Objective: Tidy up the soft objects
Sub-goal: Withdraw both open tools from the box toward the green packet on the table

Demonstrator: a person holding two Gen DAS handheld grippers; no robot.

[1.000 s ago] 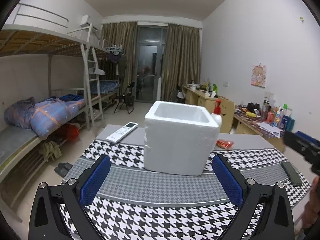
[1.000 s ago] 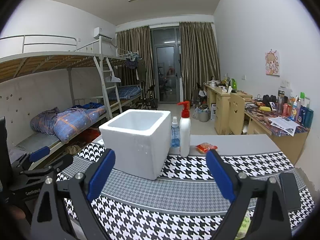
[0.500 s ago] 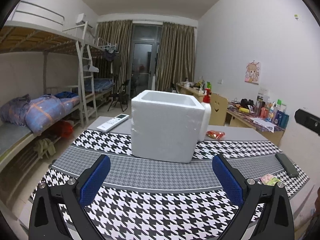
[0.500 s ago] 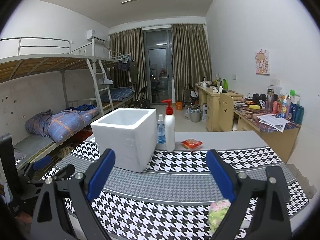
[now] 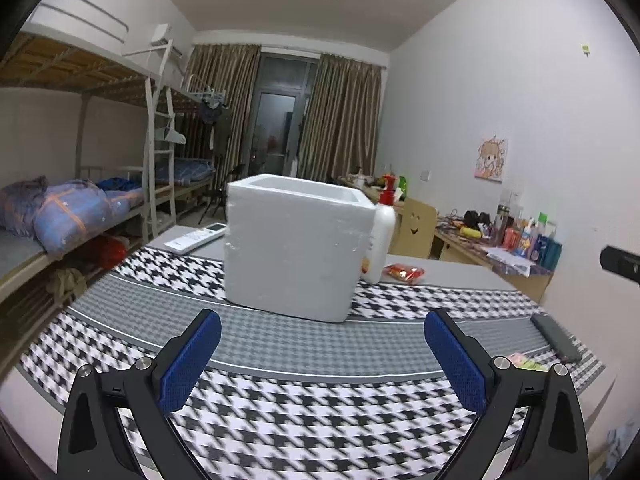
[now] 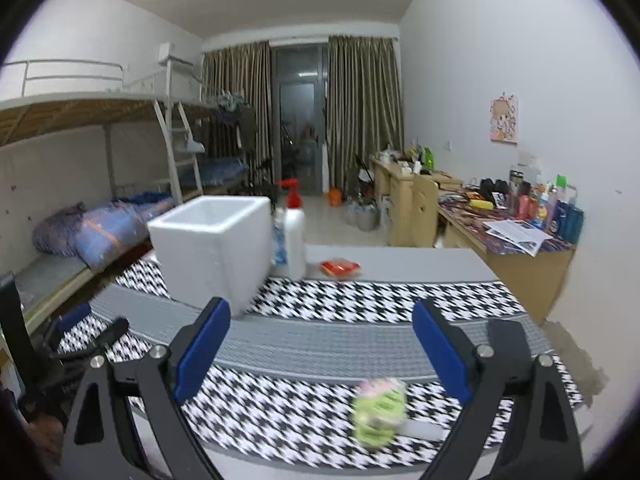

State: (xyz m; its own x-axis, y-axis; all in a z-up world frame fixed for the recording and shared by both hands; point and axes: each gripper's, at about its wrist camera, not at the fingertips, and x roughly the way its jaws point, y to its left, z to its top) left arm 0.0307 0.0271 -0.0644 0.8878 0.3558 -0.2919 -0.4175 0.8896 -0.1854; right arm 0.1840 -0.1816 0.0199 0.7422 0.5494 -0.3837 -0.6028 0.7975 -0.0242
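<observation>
A white foam box (image 5: 294, 246) (image 6: 212, 246) stands open-topped on the houndstooth-covered table (image 5: 280, 344). A soft green and pink object (image 6: 380, 408) lies near the table's front edge, just inside my right gripper's right finger; its edge (image 5: 522, 361) shows at the right in the left wrist view. My left gripper (image 5: 322, 360) is open and empty, well short of the box. My right gripper (image 6: 322, 348) is open and empty above the front of the table. A small red packet (image 5: 404, 272) (image 6: 340, 267) lies behind the box.
A white pump bottle (image 6: 294, 240) and a smaller bottle stand against the box's far right side. A white remote (image 5: 196, 237) lies at the back left, a dark flat device (image 5: 556, 338) at the right edge. Bunk beds are left, cluttered desks right.
Both grippers pulled back toward the table's front edge, so the box looks smaller and farther. The green and pink object came into the right wrist view between the fingers.
</observation>
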